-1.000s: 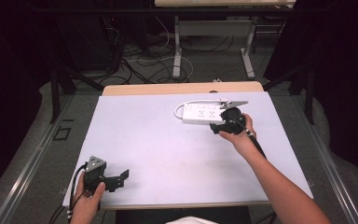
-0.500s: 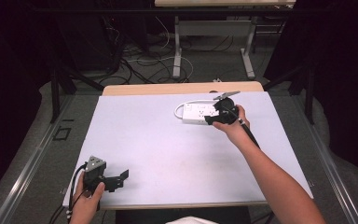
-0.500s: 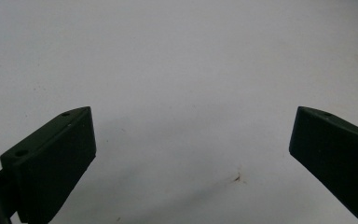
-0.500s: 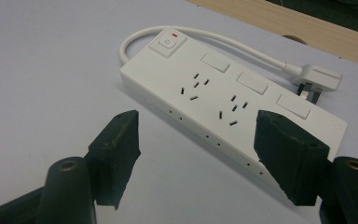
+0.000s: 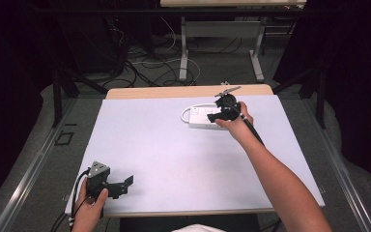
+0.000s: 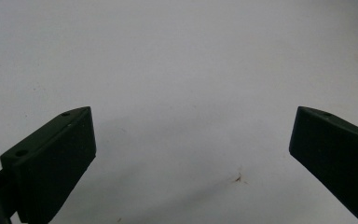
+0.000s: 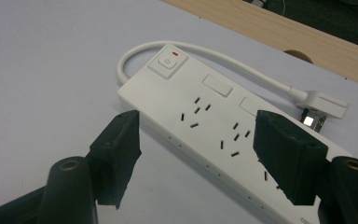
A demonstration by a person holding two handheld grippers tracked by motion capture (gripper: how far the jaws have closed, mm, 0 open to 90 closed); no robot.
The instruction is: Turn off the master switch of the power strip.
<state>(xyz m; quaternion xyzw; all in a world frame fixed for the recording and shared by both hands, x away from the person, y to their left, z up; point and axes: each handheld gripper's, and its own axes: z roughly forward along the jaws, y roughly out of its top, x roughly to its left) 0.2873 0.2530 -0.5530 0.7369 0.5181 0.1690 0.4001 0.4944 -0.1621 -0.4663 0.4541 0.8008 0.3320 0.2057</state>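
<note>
In the high view, the white power strip (image 5: pixel 204 117) lies at the far side of the desk (image 5: pixel 174 159), its long axis left to right; the right gripper (image 5: pixel 216 116) is over it, the left gripper (image 5: pixel 124 186) well apart.

In the left gripper view, fingers (image 6: pixel 51 161) stand wide above bare desk.

In the right gripper view, fingers (image 7: pixel 119 149) are wide, with nothing held, on both sides of the strip.

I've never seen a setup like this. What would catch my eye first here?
Probably the white power strip at the far side of the white table, its short cord looped back to its plug. The right gripper hovers open over it, while the left gripper waits open at the near left corner.
</note>
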